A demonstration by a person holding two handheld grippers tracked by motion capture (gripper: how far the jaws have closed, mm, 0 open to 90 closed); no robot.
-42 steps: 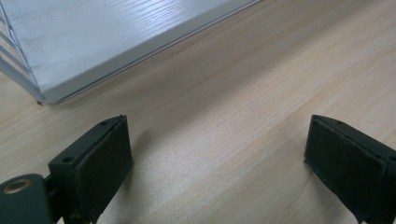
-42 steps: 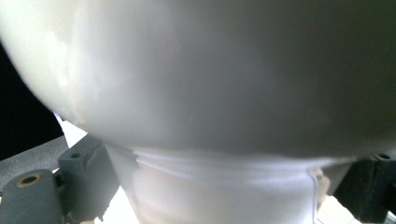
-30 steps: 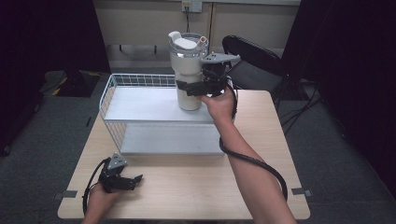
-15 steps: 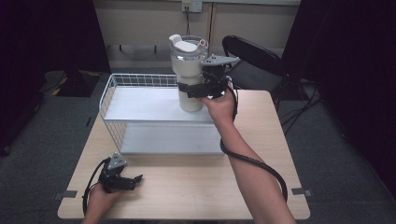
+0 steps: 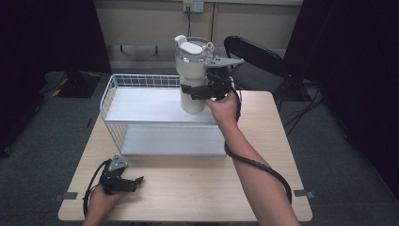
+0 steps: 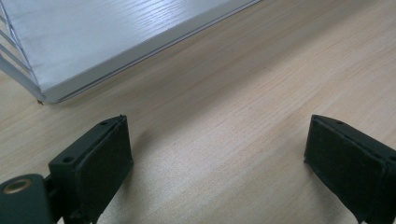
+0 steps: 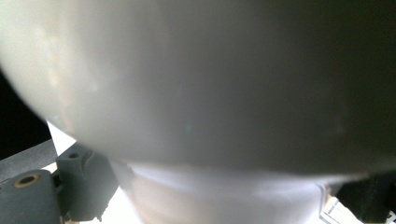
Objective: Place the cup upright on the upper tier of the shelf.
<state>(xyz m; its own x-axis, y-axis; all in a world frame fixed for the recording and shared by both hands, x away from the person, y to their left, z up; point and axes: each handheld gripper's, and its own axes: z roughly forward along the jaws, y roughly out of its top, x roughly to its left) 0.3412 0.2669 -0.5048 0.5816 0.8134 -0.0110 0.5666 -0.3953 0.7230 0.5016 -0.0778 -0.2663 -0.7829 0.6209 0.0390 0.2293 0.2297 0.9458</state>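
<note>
One right gripper (image 5: pixel 200 90) clamps the tall tumbler (image 5: pixel 193 75) mid-body; smooth, top-heavy, likely slippery. Left gripper (image 5: pixel 131 182) rests wide open.

Tumbler (image 5: pixel 192 75) apparently over rack (image 5: pixel 141 106)

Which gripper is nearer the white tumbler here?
Right. The right gripper is clamped around the white tumbler over the wire rack's top shelf. The left gripper rests open on the table, far off at the near edge.
</note>
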